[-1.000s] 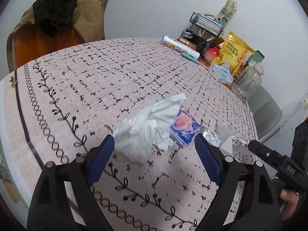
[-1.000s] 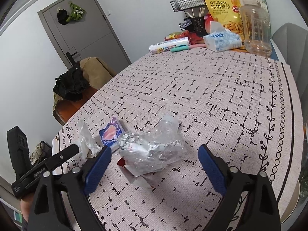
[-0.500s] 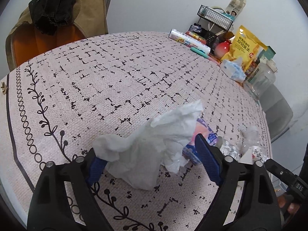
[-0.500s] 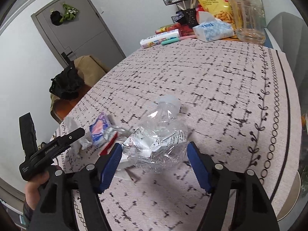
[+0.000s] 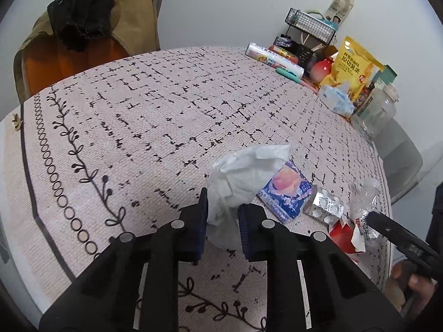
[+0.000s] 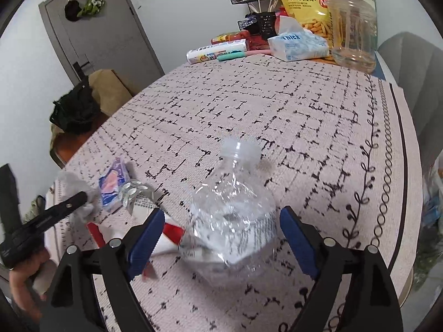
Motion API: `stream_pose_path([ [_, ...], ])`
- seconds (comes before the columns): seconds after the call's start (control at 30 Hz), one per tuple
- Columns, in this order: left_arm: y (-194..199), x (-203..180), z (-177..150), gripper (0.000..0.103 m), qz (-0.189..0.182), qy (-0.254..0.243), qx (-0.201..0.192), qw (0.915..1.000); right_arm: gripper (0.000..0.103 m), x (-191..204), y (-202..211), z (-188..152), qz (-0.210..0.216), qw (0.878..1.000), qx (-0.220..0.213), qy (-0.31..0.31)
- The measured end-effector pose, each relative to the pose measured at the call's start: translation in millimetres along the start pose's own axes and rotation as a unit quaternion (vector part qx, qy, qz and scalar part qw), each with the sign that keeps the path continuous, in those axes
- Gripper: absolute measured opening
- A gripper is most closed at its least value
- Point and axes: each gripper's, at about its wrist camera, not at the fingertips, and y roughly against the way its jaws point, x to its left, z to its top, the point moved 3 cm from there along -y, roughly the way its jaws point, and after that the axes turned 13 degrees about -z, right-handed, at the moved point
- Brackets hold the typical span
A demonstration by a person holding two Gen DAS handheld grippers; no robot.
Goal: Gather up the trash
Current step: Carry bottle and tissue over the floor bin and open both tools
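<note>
Tissue (image 5: 243,177), crumpled and white, sits pinched in the left hand-held gripper (image 5: 221,215). Right hand-held gripper (image 6: 218,232) stands spread wide around the crushed plastic bottle (image 6: 232,210) on the desk (image 6: 318,116).

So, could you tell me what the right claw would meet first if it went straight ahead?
The crushed clear bottle between the right claw fingers; whether they already touch it is unclear.

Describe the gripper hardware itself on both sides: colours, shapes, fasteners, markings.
Both match: the left gripper and right gripper have matte black angular plastic frames that branch into two fingers, each finger tipped with a blue pad and fastened by round silver pins. Seen from the right wrist view, the left unit has a black handle with small white lettering, too blurred to read. No cables visible.
</note>
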Motion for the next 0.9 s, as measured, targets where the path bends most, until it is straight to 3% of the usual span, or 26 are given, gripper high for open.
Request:
stream_pose_path([
  [0.1,8.3,2.0,-0.8,0.02,-0.001,0.003,-0.006,1.0,0.083,6.5,-8.5,-0.3,-0.019,1.0,0.006,0.013],
  [0.2,16.9,2.6,-0.8,0.02,-0.003,0.005,-0.013,0.9999,0.072,7.5,-10.3,-1.1,-0.032,0.999,0.004,0.022],
  [0.37,27.5,-3.5,1.6,0.02,-0.011,0.003,-0.024,0.9996,0.072,1.2,1.0,-1.9,-0.017,1.0,-0.004,0.011],
  [0.9,22.2,-91.5,-9.6,0.02,-0.062,-0.061,-0.015,0.9961,0.072,-37.5,70.0,-13.1,0.008,0.998,-0.06,-0.02],
])
